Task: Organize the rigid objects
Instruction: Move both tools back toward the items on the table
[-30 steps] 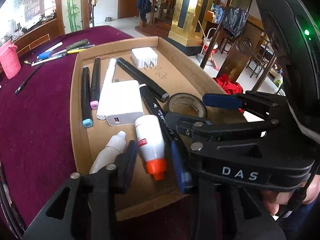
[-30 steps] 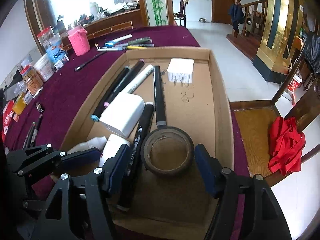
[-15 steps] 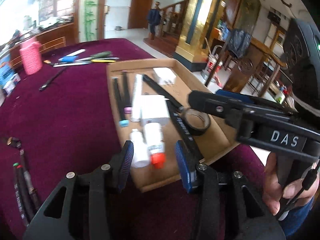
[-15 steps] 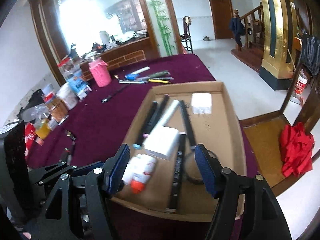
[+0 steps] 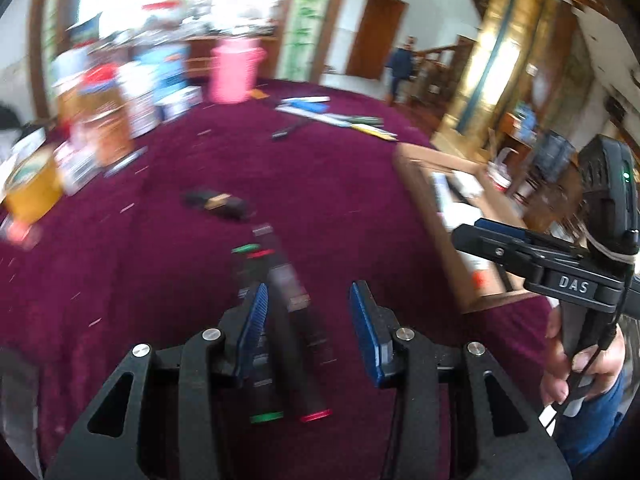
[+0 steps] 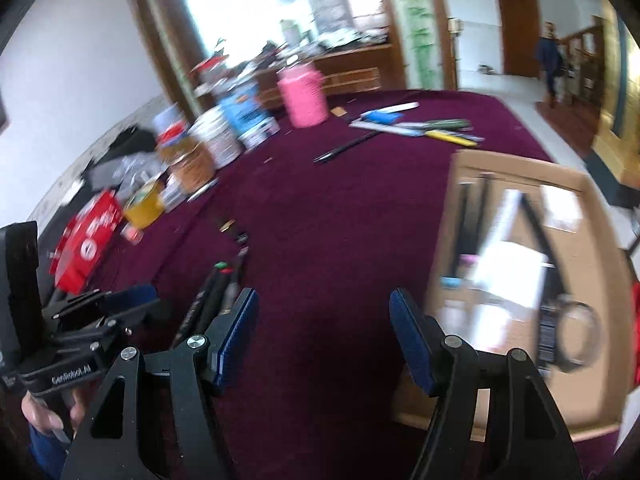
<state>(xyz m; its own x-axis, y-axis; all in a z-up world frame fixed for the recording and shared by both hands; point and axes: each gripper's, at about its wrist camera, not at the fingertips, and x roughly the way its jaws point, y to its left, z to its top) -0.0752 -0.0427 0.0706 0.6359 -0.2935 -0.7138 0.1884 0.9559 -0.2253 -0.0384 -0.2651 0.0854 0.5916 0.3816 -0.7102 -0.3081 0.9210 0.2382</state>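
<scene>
Room: you are at a table (image 6: 340, 208) covered in dark red cloth, with a window, wooden doors and a gilded pillar behind; both views are smeared by motion.
Markers: a bunch of dark markers (image 5: 280, 320) lies on the cloth right under your left gripper, running away from you; one near end shows a green ring, the next a red one. From the right wrist view the same bunch (image 6: 212, 296) sits left of centre.
Left gripper: your left gripper (image 5: 308, 320) hangs over the markers with its blue pads apart, a moderate gap. The markers show in that gap, but whether the pads touch them you cannot tell through the blur.
Right gripper: your right gripper (image 6: 324, 340) stands wide open over bare cloth, nothing between the pads.
Box: the shallow cardboard box (image 6: 448, 216) lies to the right, well apart from the markers. Inside it are pens, a white block, a white bottle and a roll of tape (image 6: 576, 336), all blurred.
Farther out: a short dark object (image 5: 216, 202) lies beyond the markers; loose pens (image 6: 416, 126) and a pink cup (image 6: 302, 98) sit at the far side; jars and packets (image 6: 208, 140) crowd the left edge.
</scene>
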